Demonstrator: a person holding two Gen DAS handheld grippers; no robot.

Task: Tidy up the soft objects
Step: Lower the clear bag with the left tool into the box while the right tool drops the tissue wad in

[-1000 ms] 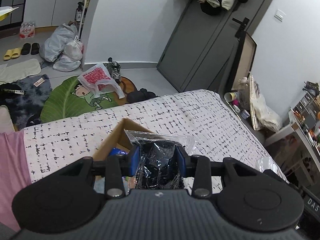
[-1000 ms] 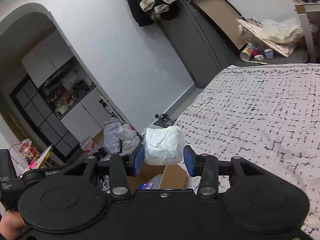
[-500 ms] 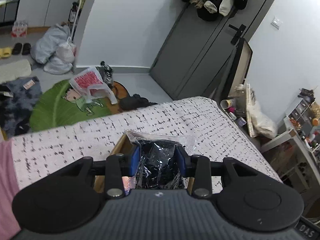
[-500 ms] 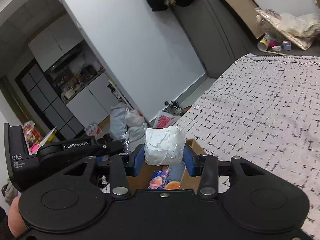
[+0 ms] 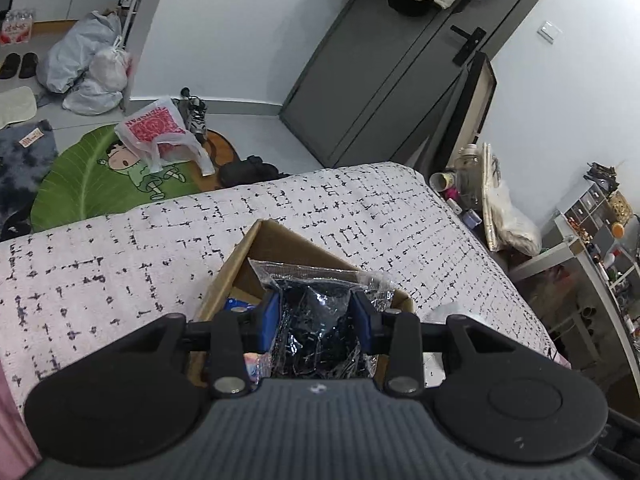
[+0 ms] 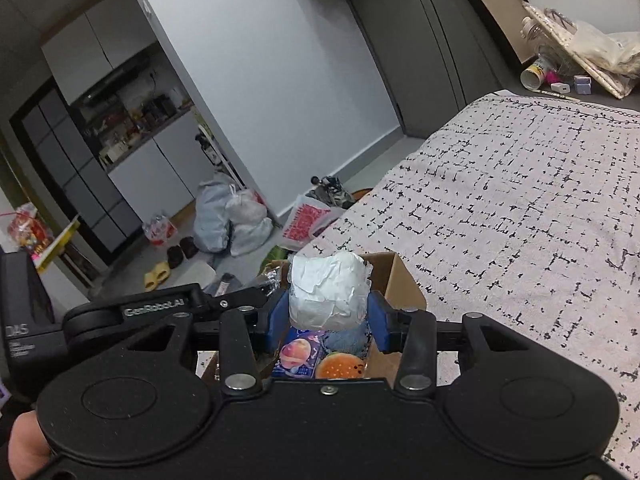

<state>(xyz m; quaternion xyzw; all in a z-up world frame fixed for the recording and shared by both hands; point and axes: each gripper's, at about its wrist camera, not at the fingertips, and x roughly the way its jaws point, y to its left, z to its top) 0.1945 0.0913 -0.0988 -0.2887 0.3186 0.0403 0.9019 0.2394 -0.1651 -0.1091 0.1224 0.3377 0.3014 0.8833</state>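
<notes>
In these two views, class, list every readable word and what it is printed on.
"GenRobot.AI": on the left tool's arm.
"DAS": black housing at the left edge; smaller lines beneath too small to read.
Red print on the white plastic bag: too blurred to read.

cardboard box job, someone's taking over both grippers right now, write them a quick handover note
Left gripper: shut on a clear bag of dark stuff, above the cardboard box.
Right gripper: shut on a white wrapped bundle, also above the box.
Box sits open on the bed cover; a peach packet and a burger-print item lie inside.
Left: release both into the box.
</notes>
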